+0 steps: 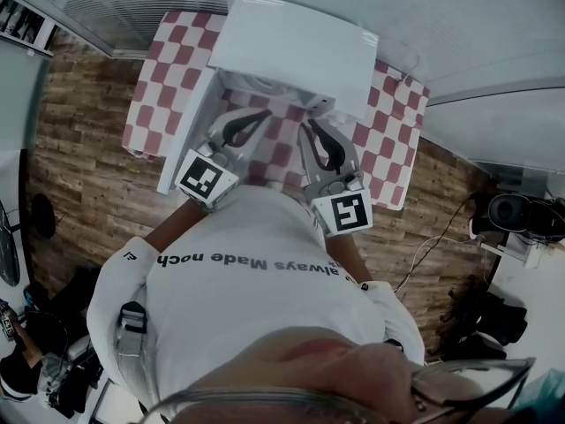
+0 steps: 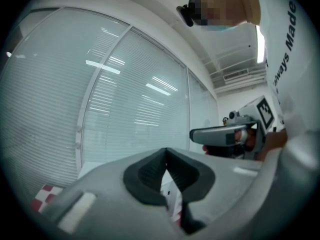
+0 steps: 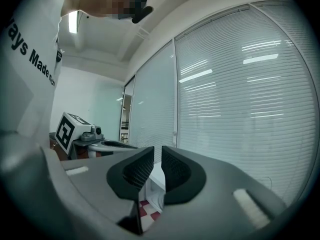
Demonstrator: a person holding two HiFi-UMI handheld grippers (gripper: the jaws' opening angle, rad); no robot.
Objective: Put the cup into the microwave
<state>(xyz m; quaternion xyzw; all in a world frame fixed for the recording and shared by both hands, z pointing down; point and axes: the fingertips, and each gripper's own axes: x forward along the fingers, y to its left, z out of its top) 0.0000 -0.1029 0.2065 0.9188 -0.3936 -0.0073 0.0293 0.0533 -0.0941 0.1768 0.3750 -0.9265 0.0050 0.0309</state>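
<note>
Head view, looking steeply down, with both gripper views. The left claw (image 1: 263,115) and the right claw (image 1: 311,127) are held side by side in front of the person's white printed shirt (image 1: 256,272), each with its marker cube towards the body and its tips towards the microwave (image 1: 296,47). The white microwave stands directly ahead of both claws on a tabletop covered with a red-and-white checked cloth (image 1: 395,140). Its door (image 1: 184,135) hangs open on the outer side of the left claw. Just beyond the tips of the two claws a pale rounded form shows in the opening, too indistinct to identify; the cup cannot be made out in any view. In the left gripper view, the left claw (image 2: 166,151) has its dark pads meeting at the tips, with only a small hollow behind them and nothing gripped; the white microwave front (image 2: 169,196) shows through that hollow, and the right claw (image 2: 227,134) appears to its right at about the same height. In the right gripper view, the right claw (image 3: 157,156) has its pads drawn almost together, with a thin slit between them and nothing in it; a white corner of the microwave (image 3: 154,183) and a patch of checked cloth (image 3: 150,206) lie below and beyond the slit, and the left claw (image 3: 97,143) sits to its left. Slatted window blinds (image 3: 235,99) rise behind the microwave. A wood-patterned floor (image 1: 79,166) surrounds the tabletop on either outer side of the claws.
</note>
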